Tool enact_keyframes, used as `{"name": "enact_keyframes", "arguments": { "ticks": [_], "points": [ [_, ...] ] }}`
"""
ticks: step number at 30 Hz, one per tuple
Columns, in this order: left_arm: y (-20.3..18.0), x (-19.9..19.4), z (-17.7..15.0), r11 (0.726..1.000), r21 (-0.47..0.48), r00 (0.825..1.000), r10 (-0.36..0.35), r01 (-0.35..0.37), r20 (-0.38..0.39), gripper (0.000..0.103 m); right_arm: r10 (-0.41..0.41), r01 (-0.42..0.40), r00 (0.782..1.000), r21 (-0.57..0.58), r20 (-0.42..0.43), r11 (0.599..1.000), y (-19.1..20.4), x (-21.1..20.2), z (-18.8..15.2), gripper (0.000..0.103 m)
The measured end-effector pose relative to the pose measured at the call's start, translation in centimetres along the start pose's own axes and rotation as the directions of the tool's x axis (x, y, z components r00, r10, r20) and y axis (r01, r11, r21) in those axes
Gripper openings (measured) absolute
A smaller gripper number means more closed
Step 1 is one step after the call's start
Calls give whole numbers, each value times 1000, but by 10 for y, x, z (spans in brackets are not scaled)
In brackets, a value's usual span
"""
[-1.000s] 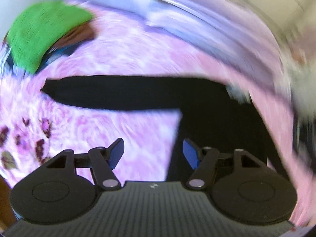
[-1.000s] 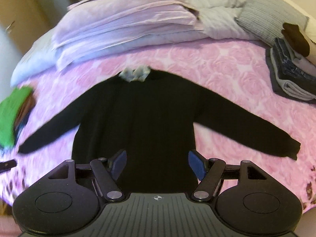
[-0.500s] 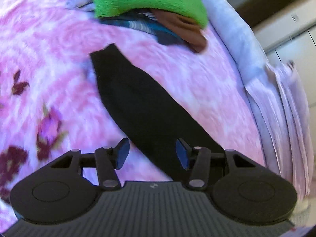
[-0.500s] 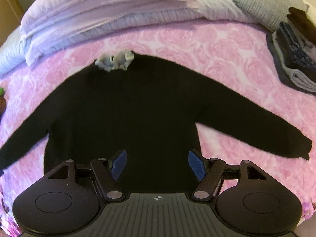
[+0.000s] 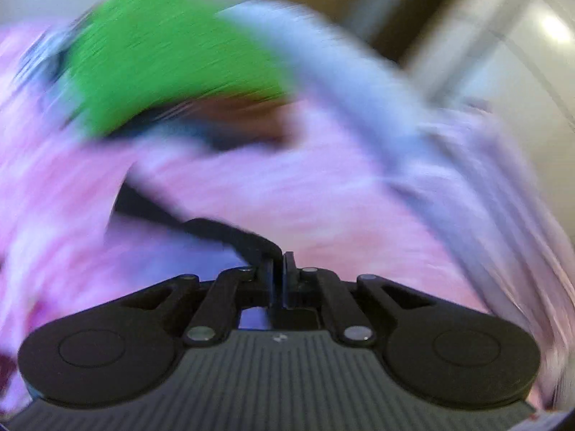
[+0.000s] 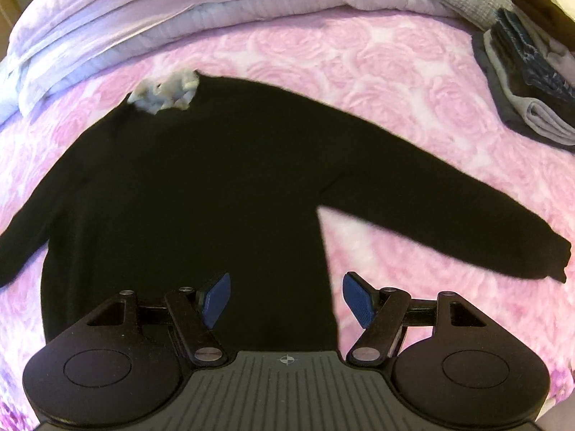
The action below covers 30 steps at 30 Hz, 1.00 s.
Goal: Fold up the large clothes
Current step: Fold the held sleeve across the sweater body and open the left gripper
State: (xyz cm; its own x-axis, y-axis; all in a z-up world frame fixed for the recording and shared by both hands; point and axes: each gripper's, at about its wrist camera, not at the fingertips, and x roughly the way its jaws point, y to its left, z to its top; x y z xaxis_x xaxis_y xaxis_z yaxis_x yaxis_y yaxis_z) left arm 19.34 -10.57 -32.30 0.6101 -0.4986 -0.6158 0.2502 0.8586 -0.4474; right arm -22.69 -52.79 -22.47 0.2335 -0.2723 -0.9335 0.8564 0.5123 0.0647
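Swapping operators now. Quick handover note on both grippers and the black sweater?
Left gripper: shut on the black sweater's left sleeve, pinched near the jaw tips; view is blurred.
Right gripper: open, holding nothing, above the sweater's lower hem.
Black sweater: flat on the pink bedspread, both sleeves spread out, pale collar at the far end.
Stacks of folded clothes: one topped in green, another at the bed's right edge.
Done: sweater laid out, left sleeve gripped.
Left: every fold; none made yet.
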Motion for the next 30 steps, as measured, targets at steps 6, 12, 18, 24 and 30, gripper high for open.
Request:
{"name": "enact_keyframes", "arguments": {
  "ticks": [6,12,18,24,30],
  "points": [
    [-203,-64,-30,765,410,855,-512,497,-82,2,3,-5,999,53,34,999,-41,-6,11,66],
    [-298,-73,-143,492,527,715,-561,693,-418,21,18,-22,999,105,41,994,-75,-8,19,66],
    [-251,-7,-192,613,641,871,-174,461,-460,18,37,-38,999,155,11,987,-103,5,15,66],
    [-227,19,-191,480,811,928,-20,336,-373,24,74,-69,997,252,-11,965,-118,27,8,66],
    [-205,39,-157,645,698,916,-7,311,-402,23,146,-156,988,474,58,866,-157,40,-3,66]
  ]
}}
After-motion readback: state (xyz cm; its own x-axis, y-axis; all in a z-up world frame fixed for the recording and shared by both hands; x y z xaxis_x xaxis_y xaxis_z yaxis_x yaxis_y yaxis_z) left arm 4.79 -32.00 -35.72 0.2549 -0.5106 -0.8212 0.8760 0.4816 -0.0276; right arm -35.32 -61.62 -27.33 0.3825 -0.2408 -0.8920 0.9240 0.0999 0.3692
